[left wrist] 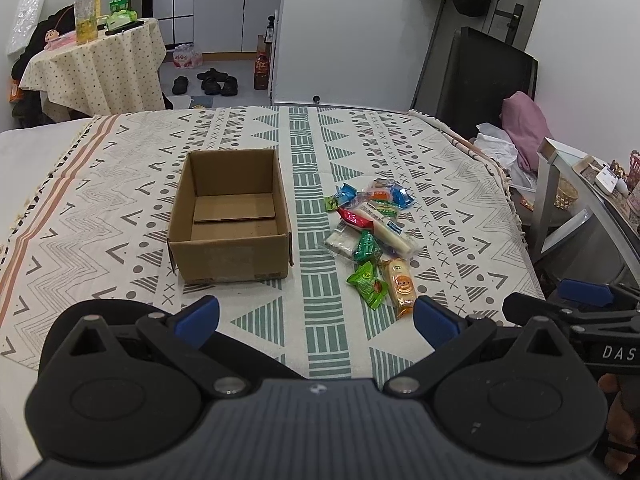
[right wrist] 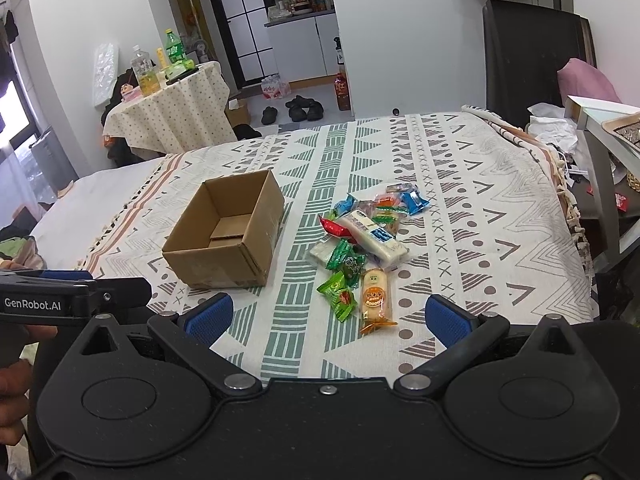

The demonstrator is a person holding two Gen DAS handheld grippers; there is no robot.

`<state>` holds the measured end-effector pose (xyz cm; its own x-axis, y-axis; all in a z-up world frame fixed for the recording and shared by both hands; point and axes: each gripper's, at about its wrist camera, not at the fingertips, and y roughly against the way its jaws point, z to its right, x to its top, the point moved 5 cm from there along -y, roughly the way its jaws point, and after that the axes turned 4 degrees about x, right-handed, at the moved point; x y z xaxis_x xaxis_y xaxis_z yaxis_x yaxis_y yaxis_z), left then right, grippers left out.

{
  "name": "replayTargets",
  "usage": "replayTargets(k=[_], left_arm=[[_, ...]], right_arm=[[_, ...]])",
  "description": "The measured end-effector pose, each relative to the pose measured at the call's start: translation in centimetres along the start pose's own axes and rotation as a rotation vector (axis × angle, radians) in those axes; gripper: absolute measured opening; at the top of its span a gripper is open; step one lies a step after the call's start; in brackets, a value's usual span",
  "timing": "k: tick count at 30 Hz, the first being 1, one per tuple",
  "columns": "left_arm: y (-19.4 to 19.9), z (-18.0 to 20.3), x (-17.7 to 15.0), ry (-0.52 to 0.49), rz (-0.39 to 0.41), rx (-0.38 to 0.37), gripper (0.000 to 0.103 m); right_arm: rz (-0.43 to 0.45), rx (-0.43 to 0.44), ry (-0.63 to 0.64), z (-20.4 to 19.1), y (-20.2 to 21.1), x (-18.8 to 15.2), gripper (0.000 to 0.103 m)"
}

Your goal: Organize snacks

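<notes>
Both your grippers hover low over the near edge of the bed's patterned cloth [left wrist: 400, 140], nothing gripped. L gripper [left wrist: 316, 320] jaws spread wide, empty; R gripper [right wrist: 328, 316] same, released. Cardboard box [left wrist: 230, 216] sits open-top, empty, left of the snacks pile [left wrist: 372, 232], apart from it. Nearest you in the pile: green candy pack [right wrist: 339, 295] beside an orange-label wafer pack [right wrist: 376, 298], touching or almost. White long pack [right wrist: 374, 236] lies across the pile's middle.

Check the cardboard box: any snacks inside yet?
Empty. The cardboard box shows a bare floor; the snacks lie beside it.
</notes>
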<state>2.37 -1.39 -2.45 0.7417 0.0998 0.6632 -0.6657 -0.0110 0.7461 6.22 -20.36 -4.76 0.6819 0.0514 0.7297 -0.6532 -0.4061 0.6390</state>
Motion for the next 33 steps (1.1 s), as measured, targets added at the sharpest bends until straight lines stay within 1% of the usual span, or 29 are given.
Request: replayTargets(k=[33], left_arm=[[-0.14,-0.64,0.03,0.017,-0.003,-0.005,0.103]], right_arm=[[-0.001,-0.01,0.008,-0.04,-0.09,0.01,0.103]])
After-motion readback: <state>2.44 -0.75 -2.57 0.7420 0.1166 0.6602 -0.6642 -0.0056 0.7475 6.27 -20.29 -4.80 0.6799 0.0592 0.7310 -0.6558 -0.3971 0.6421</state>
